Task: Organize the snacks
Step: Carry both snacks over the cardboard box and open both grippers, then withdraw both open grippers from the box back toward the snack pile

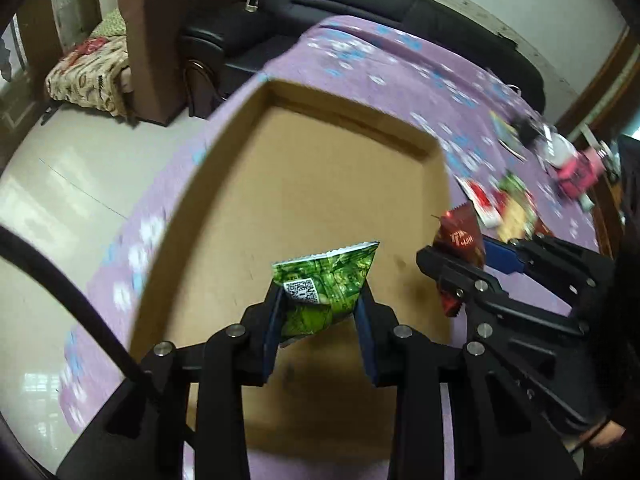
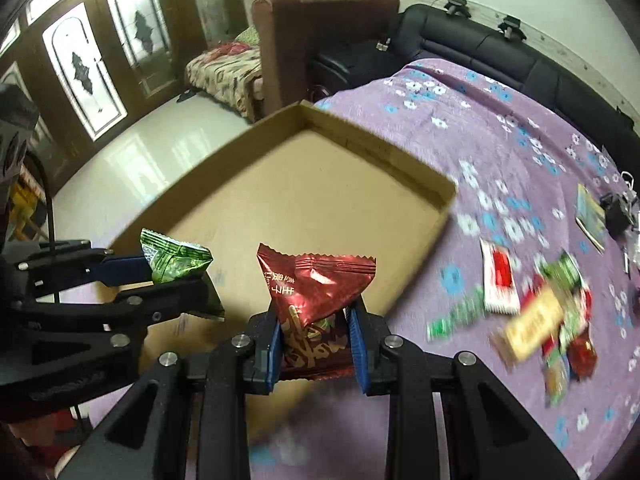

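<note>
Both my grippers hold a snack packet over the cardboard tray (image 2: pixel 420 168).

On my left, the left gripper (image 1: pixel 320 316) is clamped on a green packet (image 1: pixel 326 284); its QR label shows only in the left view. To the right, my right gripper (image 2: pixel 316 332) pinches a red packet (image 2: pixel 316 284). Only the right view shows the door (image 2: pixel 80 72) and, clearly, the loose snack pile (image 2: pixel 540 320) on the purple cloth (image 2: pixel 480 128).

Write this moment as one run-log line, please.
left gripper: shut on green packet | right gripper: shut on red packet | both over cardboard tray
</note>
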### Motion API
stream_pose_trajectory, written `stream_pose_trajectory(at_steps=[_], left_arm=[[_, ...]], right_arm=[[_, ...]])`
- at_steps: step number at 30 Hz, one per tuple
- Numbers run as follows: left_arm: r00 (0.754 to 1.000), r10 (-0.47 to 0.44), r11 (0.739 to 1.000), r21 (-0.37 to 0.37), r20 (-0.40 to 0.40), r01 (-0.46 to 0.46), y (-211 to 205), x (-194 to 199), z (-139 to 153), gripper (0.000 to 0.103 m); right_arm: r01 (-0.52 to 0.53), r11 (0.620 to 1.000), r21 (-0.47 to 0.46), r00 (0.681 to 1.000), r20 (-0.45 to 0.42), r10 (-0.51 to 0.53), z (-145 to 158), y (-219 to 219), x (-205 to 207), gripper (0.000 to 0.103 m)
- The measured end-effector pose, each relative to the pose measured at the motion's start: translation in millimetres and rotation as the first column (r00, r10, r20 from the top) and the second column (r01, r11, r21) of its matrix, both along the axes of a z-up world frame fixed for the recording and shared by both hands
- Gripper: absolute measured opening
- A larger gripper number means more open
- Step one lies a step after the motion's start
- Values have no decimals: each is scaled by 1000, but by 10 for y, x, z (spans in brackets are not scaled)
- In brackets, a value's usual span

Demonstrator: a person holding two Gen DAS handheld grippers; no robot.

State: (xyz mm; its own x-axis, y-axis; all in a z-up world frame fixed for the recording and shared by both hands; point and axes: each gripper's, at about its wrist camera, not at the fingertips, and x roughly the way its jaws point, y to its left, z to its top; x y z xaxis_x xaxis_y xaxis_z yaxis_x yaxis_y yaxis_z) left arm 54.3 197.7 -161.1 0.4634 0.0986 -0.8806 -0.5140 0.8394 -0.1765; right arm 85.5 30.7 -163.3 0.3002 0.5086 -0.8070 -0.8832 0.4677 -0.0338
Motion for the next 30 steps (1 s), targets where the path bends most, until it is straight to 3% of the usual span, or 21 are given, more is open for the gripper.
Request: stream_pose_trajectory(at_steps=[6, 11, 17, 21, 23, 26, 30], left_arm=[[998, 38, 999, 13, -44, -37, 411, 525, -151, 36], [995, 41, 998, -42, -89, -44, 620, 791, -323, 36], [992, 54, 993, -101, -111, -65, 785, 924, -380, 43], [987, 88, 993, -63, -137, -97, 805, 910, -351, 63], [986, 101, 993, -52, -129, -108, 807, 873, -336, 63], [983, 122, 992, -21, -136, -126, 764, 836, -316, 63], [982, 143, 990, 34, -122, -140, 637, 757, -245, 63]], right_arm=[[69, 997, -46, 997, -18, -69, -135, 425, 434, 28], [94, 993, -65, 993, -58, -98, -221, 548, 661, 28], [85, 990, -112, 994, -58, -92, -309, 618, 692, 32], [69, 991, -112, 997, -38, -73, -288, 584, 658, 34], [75, 993, -96, 997, -28, -78, -244, 543, 663, 36], [80, 994, -71, 996, -28, -82, -167, 463, 665, 49], [83, 996, -27, 994, -73, -84, -78, 319, 642, 54]])
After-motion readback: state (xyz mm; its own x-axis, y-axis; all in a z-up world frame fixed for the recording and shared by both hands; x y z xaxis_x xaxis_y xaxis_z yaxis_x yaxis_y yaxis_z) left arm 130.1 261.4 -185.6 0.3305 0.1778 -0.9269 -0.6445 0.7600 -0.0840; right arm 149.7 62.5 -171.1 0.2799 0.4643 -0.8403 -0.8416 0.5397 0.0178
